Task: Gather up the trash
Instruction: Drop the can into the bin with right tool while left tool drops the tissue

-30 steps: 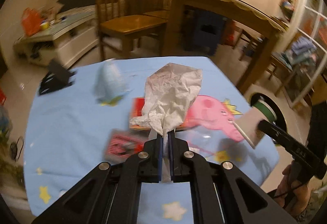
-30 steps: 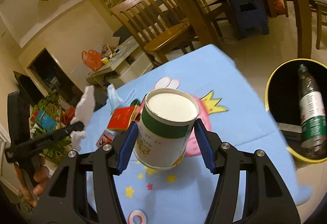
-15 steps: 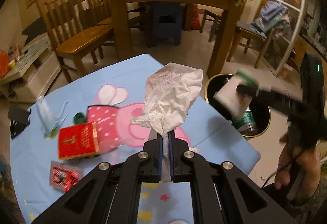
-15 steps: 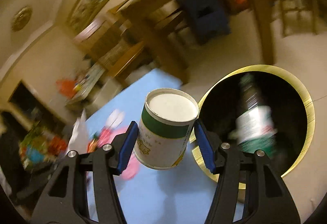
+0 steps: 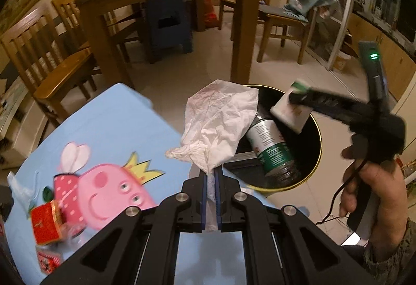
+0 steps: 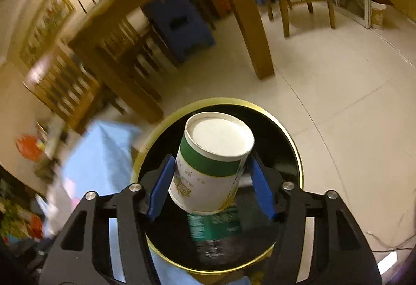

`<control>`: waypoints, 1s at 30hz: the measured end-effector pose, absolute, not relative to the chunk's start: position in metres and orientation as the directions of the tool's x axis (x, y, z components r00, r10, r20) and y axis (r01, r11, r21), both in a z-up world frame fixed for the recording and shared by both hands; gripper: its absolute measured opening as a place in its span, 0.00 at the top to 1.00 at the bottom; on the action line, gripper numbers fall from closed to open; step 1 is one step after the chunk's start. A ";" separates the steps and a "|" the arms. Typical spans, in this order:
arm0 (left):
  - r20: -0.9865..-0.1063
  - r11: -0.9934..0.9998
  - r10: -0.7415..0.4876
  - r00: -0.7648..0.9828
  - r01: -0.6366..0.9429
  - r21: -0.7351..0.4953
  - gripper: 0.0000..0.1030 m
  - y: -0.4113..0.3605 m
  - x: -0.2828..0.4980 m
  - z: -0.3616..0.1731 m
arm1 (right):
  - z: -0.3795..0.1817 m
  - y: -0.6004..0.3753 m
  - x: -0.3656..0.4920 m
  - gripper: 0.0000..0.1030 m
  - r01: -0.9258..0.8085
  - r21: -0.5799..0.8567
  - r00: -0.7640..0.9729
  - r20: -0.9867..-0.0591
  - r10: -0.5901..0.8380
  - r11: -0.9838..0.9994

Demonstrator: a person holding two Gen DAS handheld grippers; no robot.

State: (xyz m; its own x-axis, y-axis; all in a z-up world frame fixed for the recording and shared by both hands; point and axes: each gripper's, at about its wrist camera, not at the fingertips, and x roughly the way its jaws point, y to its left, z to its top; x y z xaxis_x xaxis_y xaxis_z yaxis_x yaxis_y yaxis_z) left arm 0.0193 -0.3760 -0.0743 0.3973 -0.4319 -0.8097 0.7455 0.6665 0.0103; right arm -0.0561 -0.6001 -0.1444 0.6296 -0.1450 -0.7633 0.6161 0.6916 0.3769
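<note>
Left tool [image 5: 213,175] is clenched tight on a crumpled white tissue [image 5: 218,123]. The paper fans up and out from the pads toward 12 o'clock, hanging over the edge of the desk [image 5: 117,123] and the near rim of the trash bin [image 5: 316,155].

In the left wrist view the black bin with its gold rim sits on the floor at about 2 o'clock from the tool tips, right beside the desk's corner. A green-label bottle [image 5: 273,149] is already lying inside it.

Right tool [image 6: 210,170] is over the bin, and its jaws have just been opening. The white-and-green paper canister [image 6: 215,155] is between the blue pads, tilted, with a sliver of gap on each side, so it looks let go rather than squeezed. Directly below it is the bin's black interior.

From the left camera you can see a hand [image 5: 371,194] holding that tool at 3 o'clock. There's a red box [image 5: 45,222] on the blue cartoon-pig cloth at 8 o'clock.
</note>
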 end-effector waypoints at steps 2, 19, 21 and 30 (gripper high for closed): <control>-0.816 0.655 -0.434 0.383 0.756 0.006 0.95 -0.387 0.020 -0.078 | -0.157 -0.603 -0.050 0.29 0.638 0.399 0.599 -0.795 -0.098 0.658; -0.857 0.579 -0.408 0.316 0.815 0.025 0.69 -0.471 0.026 -0.114 | -0.089 -0.632 -0.158 0.23 0.675 0.541 0.737 -0.531 -0.419 0.502; -0.859 0.585 -0.411 0.306 0.811 0.010 0.65 -0.468 0.028 -0.115 | -0.086 -0.634 -0.160 0.21 0.679 0.539 0.733 -0.535 -0.420 0.499; -0.848 0.634 -0.410 0.336 0.773 0.000 0.36 -0.433 0.030 -0.102 | -0.079 -0.619 -0.150 0.18 0.692 0.495 0.719 -0.541 -0.436 0.526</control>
